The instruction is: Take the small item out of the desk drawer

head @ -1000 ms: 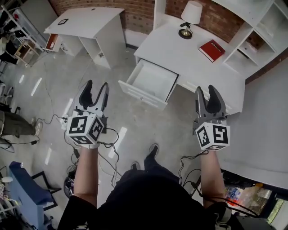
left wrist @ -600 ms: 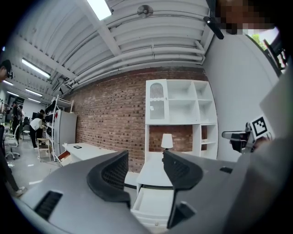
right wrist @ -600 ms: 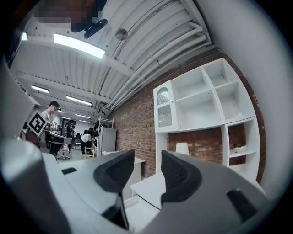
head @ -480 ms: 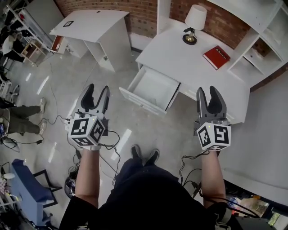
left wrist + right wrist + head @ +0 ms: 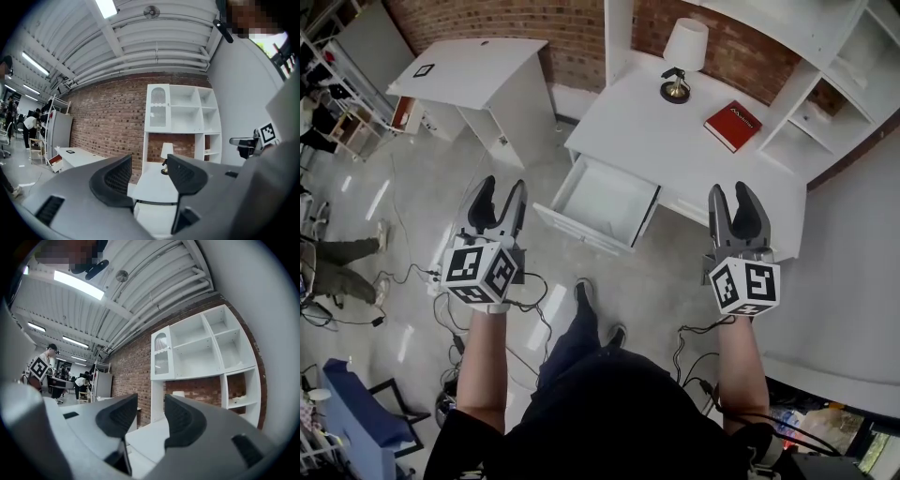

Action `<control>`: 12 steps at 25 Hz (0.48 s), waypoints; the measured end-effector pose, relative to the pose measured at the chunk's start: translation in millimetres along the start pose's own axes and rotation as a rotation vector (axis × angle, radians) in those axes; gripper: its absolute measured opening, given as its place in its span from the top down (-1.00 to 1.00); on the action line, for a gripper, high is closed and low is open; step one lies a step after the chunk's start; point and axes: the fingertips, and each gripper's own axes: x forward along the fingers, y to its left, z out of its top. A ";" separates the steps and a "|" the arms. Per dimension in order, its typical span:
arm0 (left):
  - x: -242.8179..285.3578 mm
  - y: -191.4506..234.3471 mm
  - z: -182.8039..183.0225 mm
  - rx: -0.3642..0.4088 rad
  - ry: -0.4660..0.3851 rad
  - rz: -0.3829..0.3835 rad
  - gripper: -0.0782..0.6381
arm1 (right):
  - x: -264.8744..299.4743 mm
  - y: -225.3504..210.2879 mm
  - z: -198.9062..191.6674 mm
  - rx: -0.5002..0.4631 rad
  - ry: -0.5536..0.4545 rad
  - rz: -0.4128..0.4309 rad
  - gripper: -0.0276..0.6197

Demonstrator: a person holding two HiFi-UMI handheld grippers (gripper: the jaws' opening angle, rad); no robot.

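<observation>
A white desk [image 5: 637, 131] stands ahead with its drawer [image 5: 602, 203] pulled out; the inside that shows looks bare white, and no small item can be made out in it. My left gripper [image 5: 496, 198] hangs open over the floor, left of the drawer and nearer to me. My right gripper [image 5: 738, 206] is open too, level with the desk's front right corner. Neither holds anything. In the left gripper view the jaws [image 5: 146, 177] frame the desk and lamp [image 5: 166, 154]; in the right gripper view the jaws [image 5: 151, 417] point at the shelf unit [image 5: 206, 350].
On the desk stand a white table lamp [image 5: 680, 56] and a red book [image 5: 733, 125]. A white shelf unit [image 5: 830, 84] rises at the desk's right, a second white table [image 5: 478, 70] stands far left. Cables [image 5: 412, 253] trail over the floor. People [image 5: 47, 363] are at the room's far side.
The view has shifted as I step forward: the desk and open drawer sit slightly lower and more to the left. Both grippers keep their pose and stay open.
</observation>
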 end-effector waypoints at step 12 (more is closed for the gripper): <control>91.8 53.3 -16.0 -0.053 0.024 -0.066 0.13 | 80.1 2.2 -9.4 -0.041 0.034 -0.072 0.37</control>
